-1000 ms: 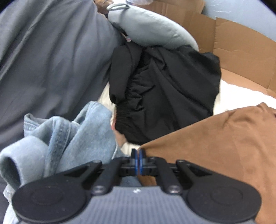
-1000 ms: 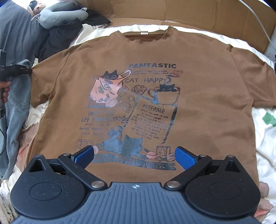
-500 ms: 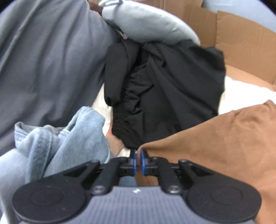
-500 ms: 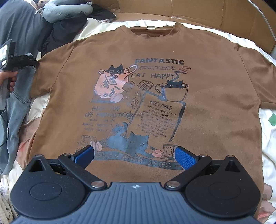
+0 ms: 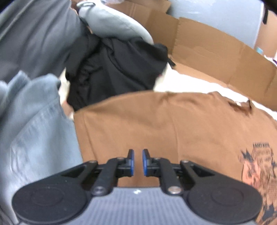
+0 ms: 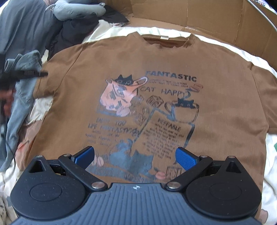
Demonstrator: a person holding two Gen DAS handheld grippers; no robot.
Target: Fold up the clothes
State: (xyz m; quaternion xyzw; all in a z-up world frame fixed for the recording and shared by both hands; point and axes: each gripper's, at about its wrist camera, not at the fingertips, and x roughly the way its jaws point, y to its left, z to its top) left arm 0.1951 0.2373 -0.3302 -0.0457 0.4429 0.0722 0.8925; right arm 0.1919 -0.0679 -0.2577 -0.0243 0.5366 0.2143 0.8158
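Left wrist view motion-blurred; hand (image 6: 7, 102) at frame edge blurred; shirt hem (image 6: 121, 178) hidden.

T-shirt (image 6: 155, 72) lies flat at the bed's (image 6: 107, 32) middle, collar toward the far edge, hem at the near edge. Cardboard wall (image 6: 207, 15) stands behind it along the far edge. Left edge — jeans (image 6: 19, 103) just beside the shirt's sleeve. Far-left corner: 2 heaped garments (image 6: 72, 31), pillow (image 6: 74, 8) on top.
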